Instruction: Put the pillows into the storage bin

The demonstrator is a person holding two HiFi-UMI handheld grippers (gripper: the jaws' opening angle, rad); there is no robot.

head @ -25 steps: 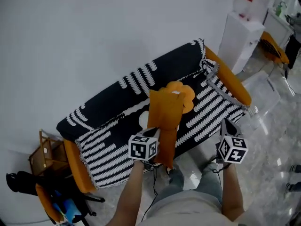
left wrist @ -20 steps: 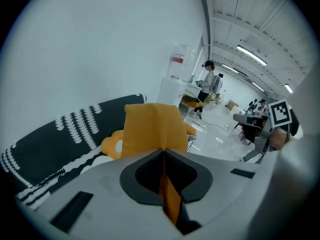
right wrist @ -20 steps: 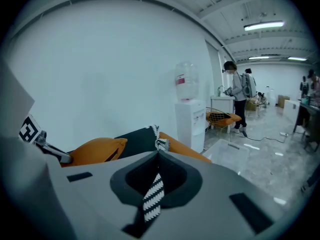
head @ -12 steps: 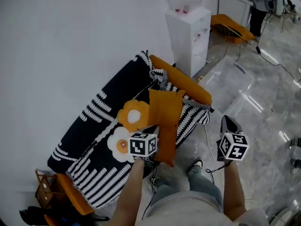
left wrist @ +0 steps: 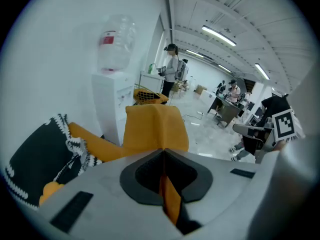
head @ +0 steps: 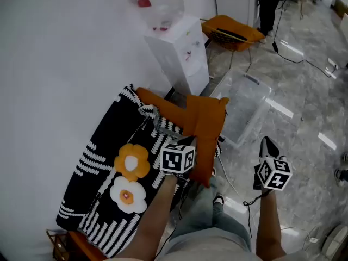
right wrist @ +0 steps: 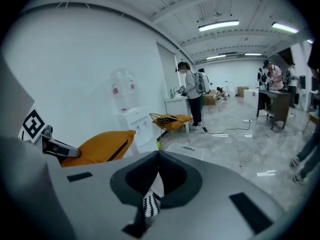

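My left gripper [head: 187,143] is shut on the edge of an orange pillow [head: 205,128], which hangs upright past the sofa's right arm; in the left gripper view the pillow [left wrist: 152,129] fills the space above the closed jaws. The clear storage bin [head: 247,109] stands on the floor just beyond the pillow. Two flower-shaped pillows [head: 131,162] [head: 126,194] lie on the sofa's black-and-white striped cover [head: 98,162]. My right gripper [head: 266,147] hovers over the floor to the right of the bin, jaws shut with nothing held; from its own view the left gripper [right wrist: 50,145] and the pillow [right wrist: 102,145] show at the left.
A white water dispenser [head: 176,53] stands against the wall behind the sofa, with an orange wire chair [head: 231,30] beside it. A person [head: 269,1] stands at a counter farther back, and cables [head: 288,56] run across the glossy floor. More people and desks fill the far room.
Both grippers have swung right, away from the middle of the sofa toward its right arm and the bin. The orange pillow stayed clamped in the left gripper throughout.
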